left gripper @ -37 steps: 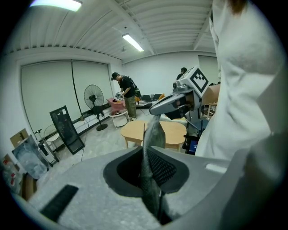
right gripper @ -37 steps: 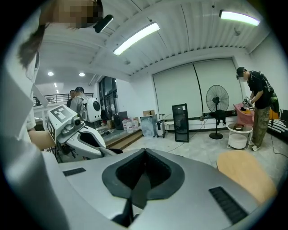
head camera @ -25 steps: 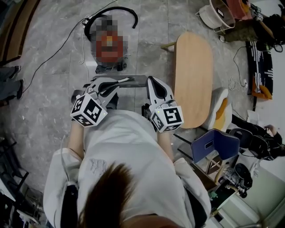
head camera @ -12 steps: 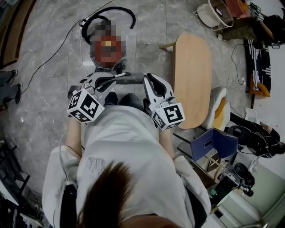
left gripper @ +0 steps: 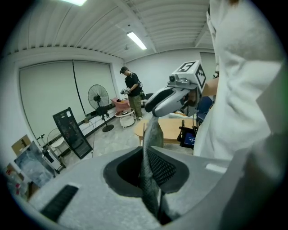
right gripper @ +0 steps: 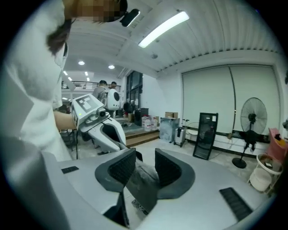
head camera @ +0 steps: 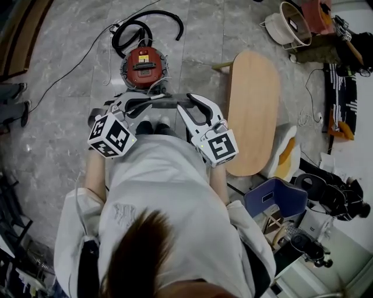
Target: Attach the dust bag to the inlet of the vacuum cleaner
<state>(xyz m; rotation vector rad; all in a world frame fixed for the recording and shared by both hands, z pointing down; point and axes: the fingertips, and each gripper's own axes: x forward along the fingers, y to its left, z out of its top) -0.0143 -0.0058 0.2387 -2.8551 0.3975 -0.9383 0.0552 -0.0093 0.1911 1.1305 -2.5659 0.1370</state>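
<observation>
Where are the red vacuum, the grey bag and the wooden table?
red vacuum (head camera: 143, 67): head view, on its round red top.
grey bag (head camera: 172, 103): head view, middle of the cloth.
wooden table (head camera: 253, 105): head view, bare tabletop.

A lab-like workroom: strip light (left gripper: 136, 40) overhead, pedestal fan (left gripper: 98, 96), black rack (left gripper: 72, 132), roller blinds (left gripper: 49, 94).

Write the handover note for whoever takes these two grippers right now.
Left gripper: shut on one end of the grey fabric dust bag.
Right gripper: jaws have just been opening; the bag's other end lies between them, not clamped.
Red round canister vacuum cleaner stands beyond the grippers, with its black hose coiled behind it.
Done: bag held up, stretched between the grippers.
Left: probably regrip with the right, then bring the bag down to the vacuum's inlet and attach it.
</observation>
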